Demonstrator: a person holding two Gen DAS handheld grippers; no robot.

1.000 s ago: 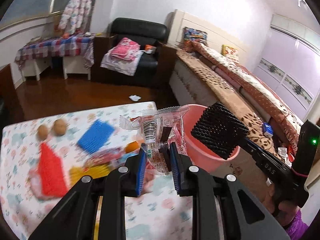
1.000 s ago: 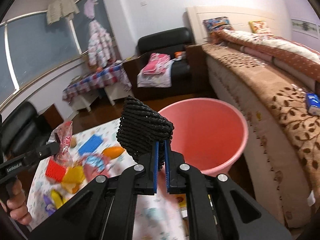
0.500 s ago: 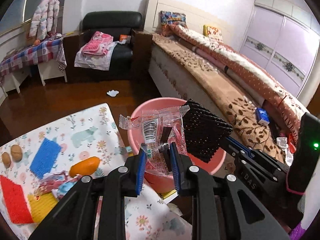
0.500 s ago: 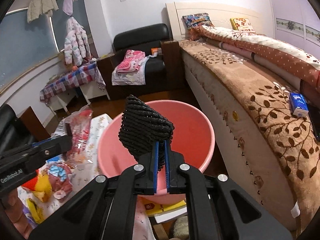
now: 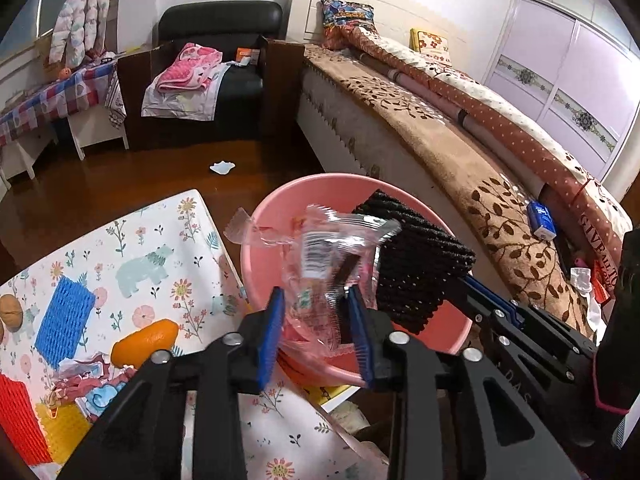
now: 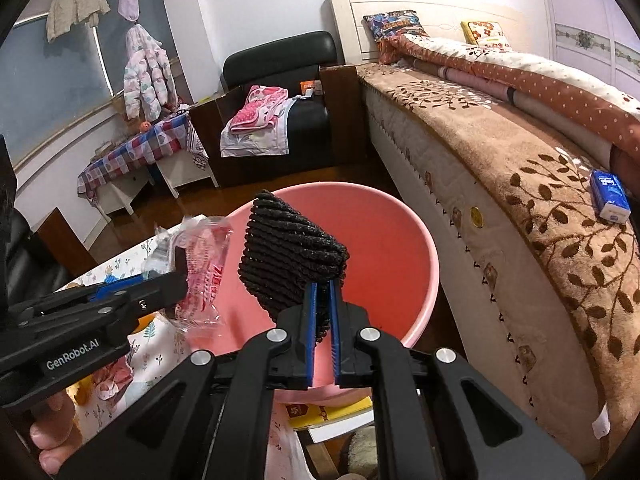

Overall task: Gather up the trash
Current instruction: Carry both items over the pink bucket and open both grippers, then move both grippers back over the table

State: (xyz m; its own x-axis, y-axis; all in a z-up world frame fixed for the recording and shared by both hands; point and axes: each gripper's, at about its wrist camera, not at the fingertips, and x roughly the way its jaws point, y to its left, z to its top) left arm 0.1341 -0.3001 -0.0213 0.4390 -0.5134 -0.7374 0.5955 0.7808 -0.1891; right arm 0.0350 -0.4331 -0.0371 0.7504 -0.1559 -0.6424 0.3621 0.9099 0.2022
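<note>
A pink basin (image 5: 264, 216) (image 6: 392, 240) stands beside the table's right edge. My left gripper (image 5: 318, 328) has its jaws spread apart over the basin, and a clear plastic wrapper (image 5: 324, 248) (image 6: 204, 256), blurred, sits loose between the fingers. My right gripper (image 6: 322, 320) is shut on a black foam net (image 6: 288, 260) (image 5: 416, 264) and holds it above the basin, just right of the wrapper.
The table with a floral cloth (image 5: 160, 240) holds a blue foam net (image 5: 64, 320), an orange piece (image 5: 144, 340), red and yellow nets and more wrappers. A bed (image 5: 460, 140) runs along the right. A black armchair (image 5: 224, 80) stands at the back.
Both grippers moved from over the table to above the pink basin. My left gripper's jaws have opened and the wrapper has come loose between them.
</note>
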